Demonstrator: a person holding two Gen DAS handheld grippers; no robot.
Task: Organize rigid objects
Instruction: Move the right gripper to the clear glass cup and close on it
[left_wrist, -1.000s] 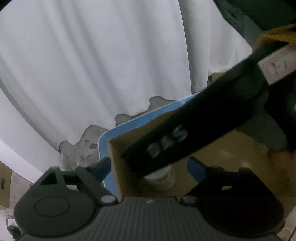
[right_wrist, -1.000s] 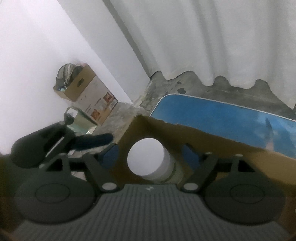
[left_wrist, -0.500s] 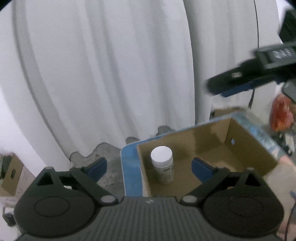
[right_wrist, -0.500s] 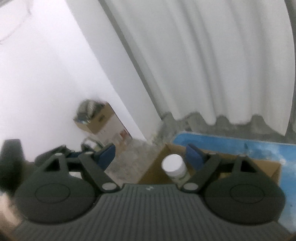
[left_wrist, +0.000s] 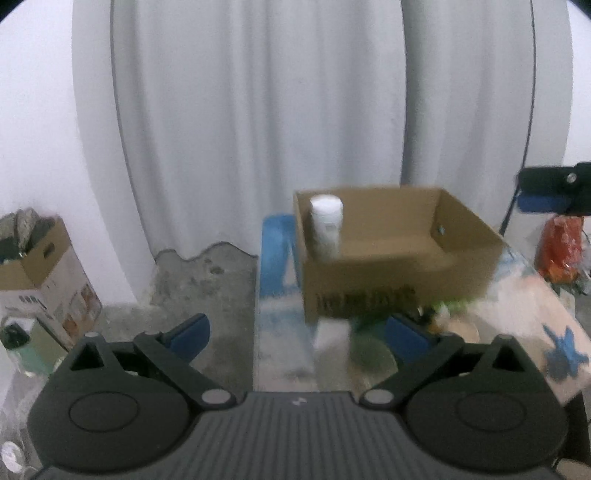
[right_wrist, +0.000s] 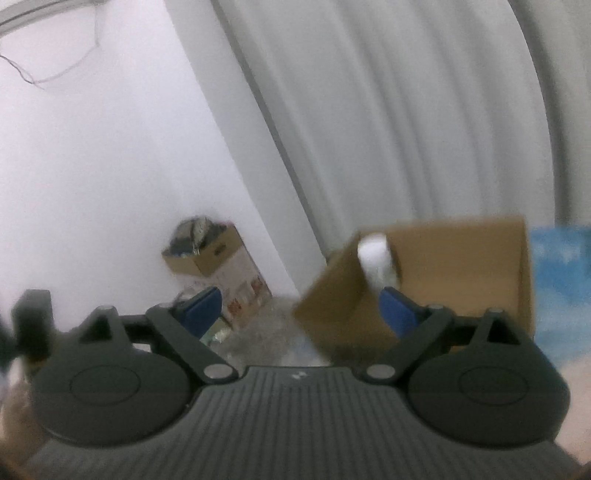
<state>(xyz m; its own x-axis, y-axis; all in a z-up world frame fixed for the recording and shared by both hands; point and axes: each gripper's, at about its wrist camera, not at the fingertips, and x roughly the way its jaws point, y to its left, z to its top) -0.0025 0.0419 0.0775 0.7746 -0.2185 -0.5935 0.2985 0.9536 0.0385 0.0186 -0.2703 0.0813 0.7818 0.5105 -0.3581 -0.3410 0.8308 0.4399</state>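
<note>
With one white bottle (left_wrist: 325, 225) already standing in the cardboard box (left_wrist: 391, 258) at the tabletop's (left_wrist: 524, 306) far left corner, both tongs, left (left_wrist: 297, 334) and right (right_wrist: 301, 308), just opened wide and empty, must next fetch another object.

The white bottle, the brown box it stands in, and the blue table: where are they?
white bottle (left_wrist: 325, 225), left wrist view, on its body.
brown box (left_wrist: 399, 288), left wrist view, on its near wall.
blue table (left_wrist: 275, 254), left wrist view, on its far corner.
</note>
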